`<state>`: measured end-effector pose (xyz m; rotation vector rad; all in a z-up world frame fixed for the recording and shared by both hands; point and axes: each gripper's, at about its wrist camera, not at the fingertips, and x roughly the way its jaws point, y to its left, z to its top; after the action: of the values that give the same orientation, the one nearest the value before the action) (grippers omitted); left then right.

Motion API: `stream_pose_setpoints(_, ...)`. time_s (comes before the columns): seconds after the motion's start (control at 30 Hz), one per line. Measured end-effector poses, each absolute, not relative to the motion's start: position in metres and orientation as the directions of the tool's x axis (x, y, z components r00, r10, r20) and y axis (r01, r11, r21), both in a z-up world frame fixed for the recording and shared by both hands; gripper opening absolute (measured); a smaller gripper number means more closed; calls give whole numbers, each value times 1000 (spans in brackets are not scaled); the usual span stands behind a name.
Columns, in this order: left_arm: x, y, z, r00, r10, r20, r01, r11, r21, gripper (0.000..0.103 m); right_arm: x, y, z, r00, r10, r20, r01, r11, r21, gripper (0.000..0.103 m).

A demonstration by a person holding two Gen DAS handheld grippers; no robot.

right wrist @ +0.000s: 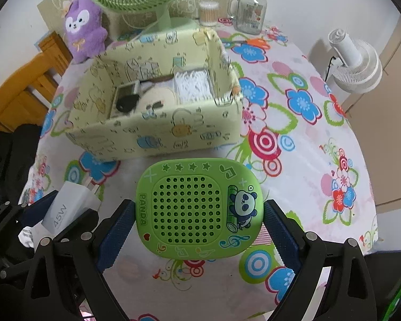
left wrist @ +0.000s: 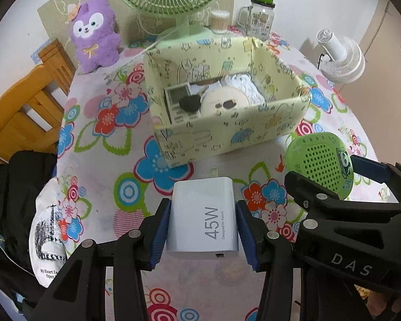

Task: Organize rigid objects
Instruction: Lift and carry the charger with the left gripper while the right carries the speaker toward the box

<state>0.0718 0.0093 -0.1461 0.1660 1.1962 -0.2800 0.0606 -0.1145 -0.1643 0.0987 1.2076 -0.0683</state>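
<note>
Left wrist view is showing the left gripper [left wrist: 203,230] clamping the white charger [left wrist: 204,219] above the flowered table [left wrist: 99,160], while the right gripper [right wrist: 199,223] is pinching the green panda speaker [right wrist: 199,206] by its edges. Both are hanging just short of the yellow box [right wrist: 157,131]. They are best carried well above its near wall, one at a time, toward bare floor inside.

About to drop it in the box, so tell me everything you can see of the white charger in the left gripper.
The white charger is a glossy, plastic-looking block with rounded edges, grey "45W" print, a port on its near face and metal prongs on its far end. The left gripper is shut on its two sides with blue pads, holding it before the box.
</note>
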Motion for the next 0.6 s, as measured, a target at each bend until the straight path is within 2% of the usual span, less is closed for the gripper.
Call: stream_pose_setpoints(0.6, 80, 10, -102, 415, -119, -902, 270, 963, -2, 50, 69, -112, -116, 424, 14, -905, 79, 995, 53, 95)
